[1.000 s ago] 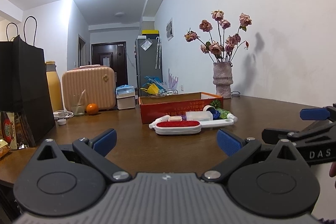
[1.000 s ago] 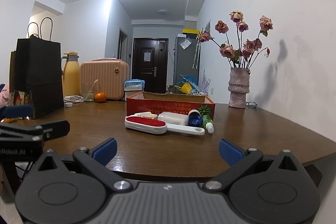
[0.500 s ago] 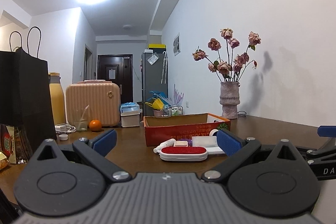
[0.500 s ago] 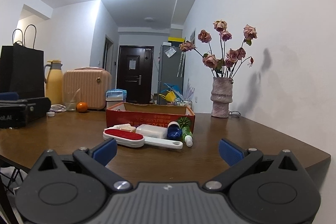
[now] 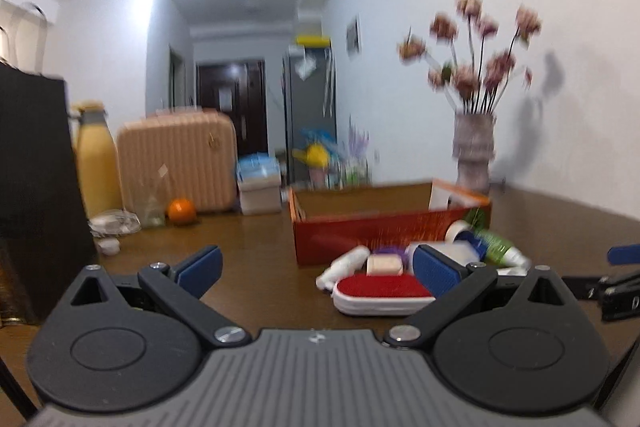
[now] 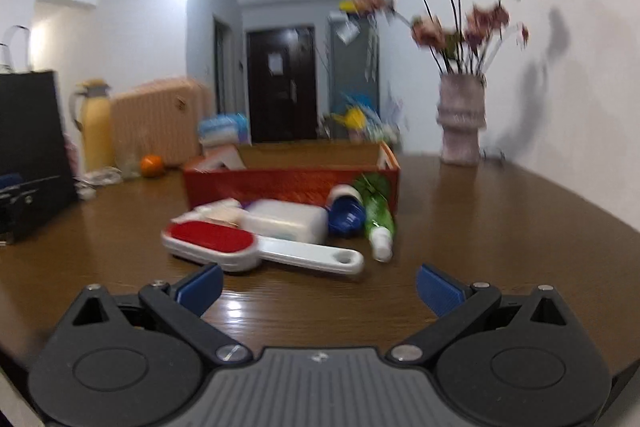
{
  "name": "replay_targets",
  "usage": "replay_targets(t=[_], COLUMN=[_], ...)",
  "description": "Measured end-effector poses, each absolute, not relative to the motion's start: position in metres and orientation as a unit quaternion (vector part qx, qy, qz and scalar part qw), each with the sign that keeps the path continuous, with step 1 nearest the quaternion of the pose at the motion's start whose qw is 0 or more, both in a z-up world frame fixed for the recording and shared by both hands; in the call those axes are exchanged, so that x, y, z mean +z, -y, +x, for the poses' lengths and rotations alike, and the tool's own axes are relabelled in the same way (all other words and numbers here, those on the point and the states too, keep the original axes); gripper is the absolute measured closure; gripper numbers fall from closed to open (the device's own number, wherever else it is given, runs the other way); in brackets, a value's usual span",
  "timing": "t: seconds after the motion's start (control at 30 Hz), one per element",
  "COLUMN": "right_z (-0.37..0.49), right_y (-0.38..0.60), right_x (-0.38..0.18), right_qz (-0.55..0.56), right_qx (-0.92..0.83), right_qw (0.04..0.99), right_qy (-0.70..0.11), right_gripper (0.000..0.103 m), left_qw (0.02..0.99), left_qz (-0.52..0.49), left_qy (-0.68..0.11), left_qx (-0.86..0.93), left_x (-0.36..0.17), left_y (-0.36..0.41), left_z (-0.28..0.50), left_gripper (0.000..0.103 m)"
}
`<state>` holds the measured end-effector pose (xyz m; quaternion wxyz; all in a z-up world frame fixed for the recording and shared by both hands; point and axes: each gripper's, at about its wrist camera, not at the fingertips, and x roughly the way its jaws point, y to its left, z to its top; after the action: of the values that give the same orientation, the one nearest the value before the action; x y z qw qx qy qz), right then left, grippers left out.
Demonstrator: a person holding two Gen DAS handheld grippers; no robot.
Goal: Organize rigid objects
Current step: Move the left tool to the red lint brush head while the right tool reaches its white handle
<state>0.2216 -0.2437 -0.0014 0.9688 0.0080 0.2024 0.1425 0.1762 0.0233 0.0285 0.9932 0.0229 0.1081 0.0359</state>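
A dark brown, glossy wooden table (image 6: 500, 227) fills the lower half of both views, set against a white wall in a room that runs back to a dark door (image 6: 280, 83) under a bright ceiling light (both views are a little blurred). On the far side of the table stand a grey ribbed vase of dried pink flowers (image 6: 460, 119), a peach ribbed hard-shell case (image 5: 178, 159), a yellow insulated jug (image 5: 98, 171), a small orange fruit (image 5: 181, 211) and, at the left edge, a tall black paper bag (image 5: 36, 179). Near the middle sits a shallow red cardboard box (image 6: 288, 183), open at the top, its inside brown. The loose items lie in a cluster on the table just in front of that box: a white lint brush with a red oval pad and a long white handle (image 6: 256, 247) lies nearest, behind it a white rectangular plastic case (image 6: 286, 223), then a blue ridged cap (image 6: 346, 217) and a green tube with a white cap (image 6: 378, 223) that rests against the box's front wall. The left wrist view also shows a small beige bar (image 5: 384, 264) and a white bottle lying on its side (image 5: 344, 265). The left gripper (image 5: 316, 263) has its blue-padded jaws spread wide and holds nothing; the right gripper (image 6: 318, 285) is likewise wide apart and empty, just short of the brush.
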Motion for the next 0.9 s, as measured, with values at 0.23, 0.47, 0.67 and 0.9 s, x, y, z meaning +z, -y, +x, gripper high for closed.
replay_targets(t=[0.23, 0.47, 0.67, 0.9], right_z=[0.302, 0.348, 0.359, 0.360], right_y=[0.264, 0.265, 0.265, 0.270], right_x=[-0.010, -0.031, -0.041, -0.043], right_qz=[0.089, 0.105, 0.127, 0.156], right_qx=[0.142, 0.154, 0.166, 0.174], right_qw=[0.948, 0.931, 0.922, 0.913], right_qy=[-0.271, -0.312, -0.327, -0.333], right_gripper=[0.033, 0.059, 0.071, 0.083], left_qw=[0.978, 0.965, 0.948, 0.943], left_qz=[0.048, -0.004, -0.067, -0.086], left_qy=[-0.203, -0.258, -0.304, -0.312], left_qx=[-0.009, -0.042, -0.069, -0.073], left_x=[0.007, -0.009, -0.015, -0.013], left_y=[-0.028, -0.039, -0.056, -0.054], left_z=[0.271, 0.320, 0.340, 0.326], left_gripper=[0.000, 0.016, 0.045, 0.054])
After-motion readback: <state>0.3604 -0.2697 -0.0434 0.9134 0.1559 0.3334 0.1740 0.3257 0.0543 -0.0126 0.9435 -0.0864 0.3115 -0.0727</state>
